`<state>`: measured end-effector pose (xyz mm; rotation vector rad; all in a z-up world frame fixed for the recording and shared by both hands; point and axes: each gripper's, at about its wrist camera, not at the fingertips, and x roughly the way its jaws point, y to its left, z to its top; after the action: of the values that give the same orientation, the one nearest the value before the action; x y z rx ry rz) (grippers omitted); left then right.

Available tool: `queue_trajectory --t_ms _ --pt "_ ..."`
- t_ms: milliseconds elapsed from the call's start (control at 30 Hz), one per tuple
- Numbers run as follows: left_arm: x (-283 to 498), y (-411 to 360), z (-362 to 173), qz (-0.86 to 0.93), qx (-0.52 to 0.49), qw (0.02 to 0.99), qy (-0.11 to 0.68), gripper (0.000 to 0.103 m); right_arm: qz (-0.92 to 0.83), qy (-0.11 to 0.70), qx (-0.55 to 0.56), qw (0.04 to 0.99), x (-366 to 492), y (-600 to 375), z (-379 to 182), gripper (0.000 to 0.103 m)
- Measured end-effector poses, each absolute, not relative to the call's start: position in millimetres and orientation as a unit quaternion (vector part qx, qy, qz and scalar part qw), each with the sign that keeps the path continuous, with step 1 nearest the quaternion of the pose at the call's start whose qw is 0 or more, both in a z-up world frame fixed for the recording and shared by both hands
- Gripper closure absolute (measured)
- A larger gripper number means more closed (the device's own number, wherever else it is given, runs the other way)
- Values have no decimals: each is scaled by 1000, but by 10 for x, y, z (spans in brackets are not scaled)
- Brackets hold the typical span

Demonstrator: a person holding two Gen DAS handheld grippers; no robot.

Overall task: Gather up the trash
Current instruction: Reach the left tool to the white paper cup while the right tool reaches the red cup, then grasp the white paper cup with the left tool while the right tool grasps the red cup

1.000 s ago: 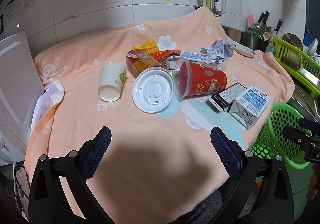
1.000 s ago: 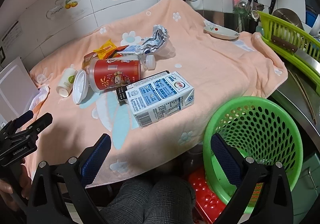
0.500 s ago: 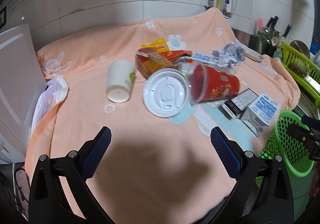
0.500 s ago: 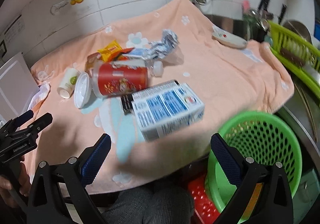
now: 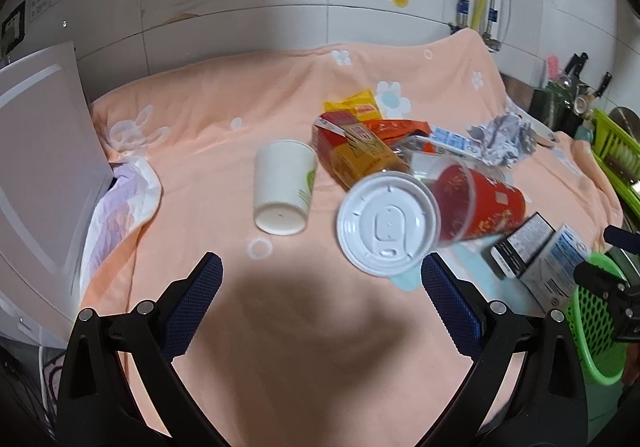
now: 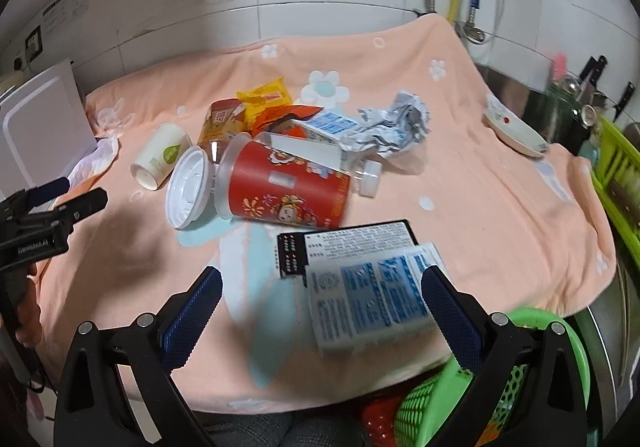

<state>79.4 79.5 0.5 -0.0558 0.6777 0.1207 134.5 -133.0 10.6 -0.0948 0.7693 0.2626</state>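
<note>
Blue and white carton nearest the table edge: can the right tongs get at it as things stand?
Probably yes. The right tongs are open, and the blue and white carton lies flat between their fingers with nothing on top. A black box touches its far side, but the near side looks free.

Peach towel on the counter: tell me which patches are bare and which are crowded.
The peach flowered towel is bare along its near edge, before the open left gripper, and on its left beside the tipped white paper cup. Another bare patch lies between the crumpled foil wrapper and the white shallow dish. Trash crowds the middle around the red plastic tub.
</note>
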Motion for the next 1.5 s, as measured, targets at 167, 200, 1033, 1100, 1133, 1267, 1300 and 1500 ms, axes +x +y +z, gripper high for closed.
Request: queue_trajectory --t_ms 167,200,1033,1100,1133,1267,1300,1500 --pt "863 833 -36 66 -27 938 340 5 139 379 -52 913 1429 -1246 47 6" --pt "875 838 -41 68 -26 937 341 5 141 379 -55 913 1444 -1226 42 6" --pt "1839 1549 -185 50 -82 908 408 5 255 353 -319 842 2222 -495 -253 6" --pt "1932 1585 -219 44 -90 905 414 5 259 347 -345 833 2279 -428 -296 6" --pt "1977 1595 -237 38 -94 903 417 5 263 346 -356 827 2306 -401 -320 6" --pt "2198 1620 -349 12 -114 891 439 5 272 334 -399 809 2382 -300 -407 6" --pt "2253 1610 -380 9 -112 888 445 5 273 329 -412 804 2403 -269 -435 6" --pt "2488 1643 -536 10 -119 873 473 8 273 317 -451 789 2464 -157 -545 8"
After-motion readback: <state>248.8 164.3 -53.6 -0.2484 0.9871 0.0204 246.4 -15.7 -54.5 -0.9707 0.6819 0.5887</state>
